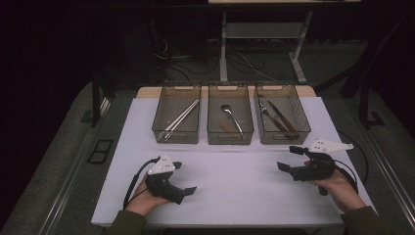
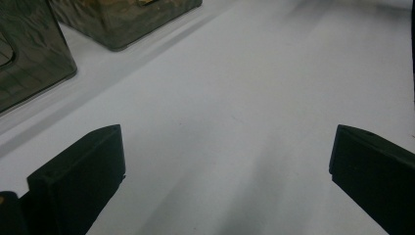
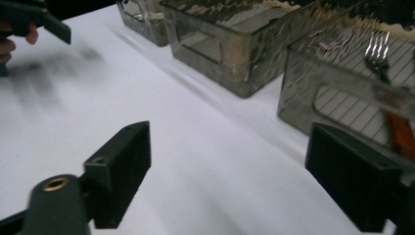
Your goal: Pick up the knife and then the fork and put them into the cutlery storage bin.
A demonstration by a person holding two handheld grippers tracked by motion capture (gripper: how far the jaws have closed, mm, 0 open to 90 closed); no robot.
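White desk [image 1: 235, 191]. Dark floor behind with loose cables [image 1: 244, 61] and the legs of a second table [image 1: 224, 46] (its top barely visible).

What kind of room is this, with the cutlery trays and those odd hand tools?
Probably a lab or recording workspace, not a kitchen. A white table holds three clear bins of sorted cutlery, a person holds a left gripper and right gripper, and cables trail across the dark floor behind.
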